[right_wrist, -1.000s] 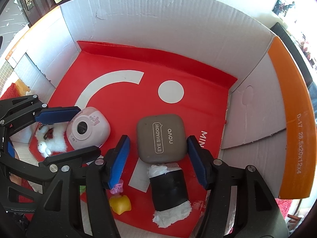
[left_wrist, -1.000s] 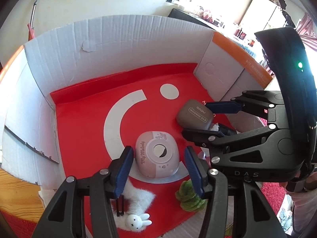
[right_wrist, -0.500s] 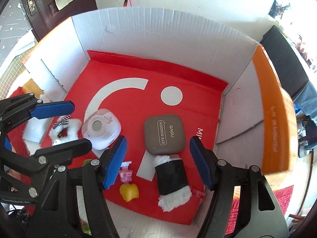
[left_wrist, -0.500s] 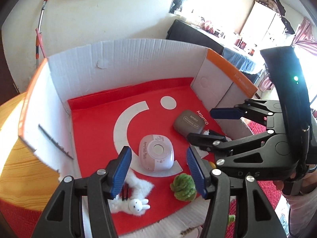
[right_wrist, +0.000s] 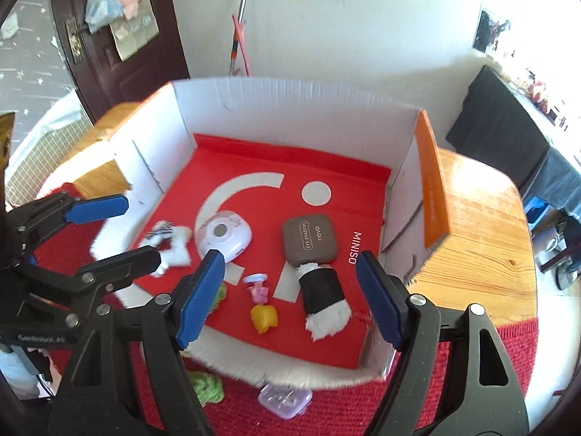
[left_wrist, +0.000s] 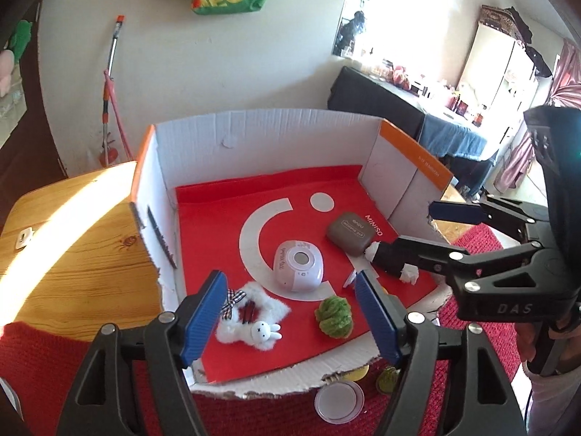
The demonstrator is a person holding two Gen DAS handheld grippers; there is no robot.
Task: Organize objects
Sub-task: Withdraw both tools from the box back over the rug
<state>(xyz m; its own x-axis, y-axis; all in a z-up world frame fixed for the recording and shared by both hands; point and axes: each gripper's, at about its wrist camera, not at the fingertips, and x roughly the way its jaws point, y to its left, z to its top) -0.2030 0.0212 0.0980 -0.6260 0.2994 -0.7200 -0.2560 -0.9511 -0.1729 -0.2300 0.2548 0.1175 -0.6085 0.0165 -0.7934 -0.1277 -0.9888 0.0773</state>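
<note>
cardboard box [right_wrist: 297, 109] holds seven small objects.

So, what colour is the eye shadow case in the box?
The eye shadow case is brown-grey with white lettering, clearest in the right wrist view.

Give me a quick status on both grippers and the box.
Left gripper and right gripper open, empty, jaws just widened. Pink case and eyeshadow case lie in box. Nothing in the way.
</note>
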